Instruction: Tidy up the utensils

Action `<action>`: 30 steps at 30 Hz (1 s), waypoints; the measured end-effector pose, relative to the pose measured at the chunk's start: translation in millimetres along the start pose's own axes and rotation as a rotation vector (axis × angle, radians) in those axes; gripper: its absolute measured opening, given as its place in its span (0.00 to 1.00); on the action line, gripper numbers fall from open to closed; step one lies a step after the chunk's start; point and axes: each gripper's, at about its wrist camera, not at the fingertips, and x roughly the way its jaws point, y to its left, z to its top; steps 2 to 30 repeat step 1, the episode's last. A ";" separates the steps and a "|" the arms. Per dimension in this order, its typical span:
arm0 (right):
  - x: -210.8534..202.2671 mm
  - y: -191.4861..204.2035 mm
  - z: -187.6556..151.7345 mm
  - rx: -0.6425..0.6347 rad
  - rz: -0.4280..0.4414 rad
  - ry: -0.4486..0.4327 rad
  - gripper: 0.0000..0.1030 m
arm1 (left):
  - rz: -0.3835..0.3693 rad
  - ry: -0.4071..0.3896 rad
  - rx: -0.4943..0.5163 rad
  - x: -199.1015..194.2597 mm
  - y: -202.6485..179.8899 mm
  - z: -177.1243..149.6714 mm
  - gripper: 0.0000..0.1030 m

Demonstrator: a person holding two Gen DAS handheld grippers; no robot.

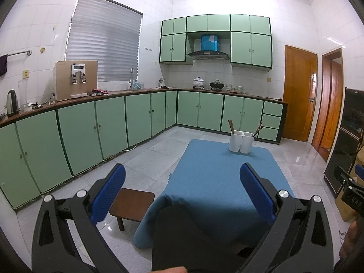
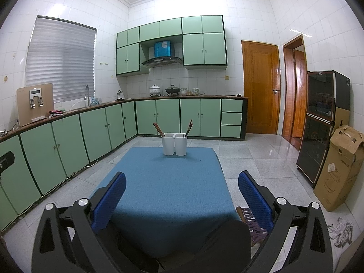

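Both held well back from the low table under a blue cloth [image 2: 168,182], above its near edge. Left gripper [image 1: 182,182] spread wide, blue-padded fingers [image 1: 109,191] pinching nothing; right gripper [image 2: 182,184] likewise spread and bare. At the far end of the cloth, upright: a white plastic two-cup utensil holder [image 2: 174,144], well apart from both claws. In its left cup, a bundle of brown wooden chopsticks [image 2: 158,129] leaning left; in its right cup, another dark chopstick bundle [image 2: 188,128] leaning right (seen the same way from the left wrist). Beside the table, a small dark wooden stool [image 1: 132,204] on the pale tiled floor [image 2: 261,159]. Beyond, mint-green base cabinets [image 2: 168,116].
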 end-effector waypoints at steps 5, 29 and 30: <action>0.3 0.1 -0.1 0.000 0.000 -0.001 0.94 | -0.001 0.000 -0.001 0.5 0.5 0.6 0.95; 0.3 0.1 -0.1 0.000 0.000 -0.001 0.94 | -0.001 0.000 -0.001 0.5 0.5 0.6 0.95; 0.3 0.1 -0.1 0.000 0.000 -0.001 0.94 | -0.001 0.000 -0.001 0.5 0.5 0.6 0.95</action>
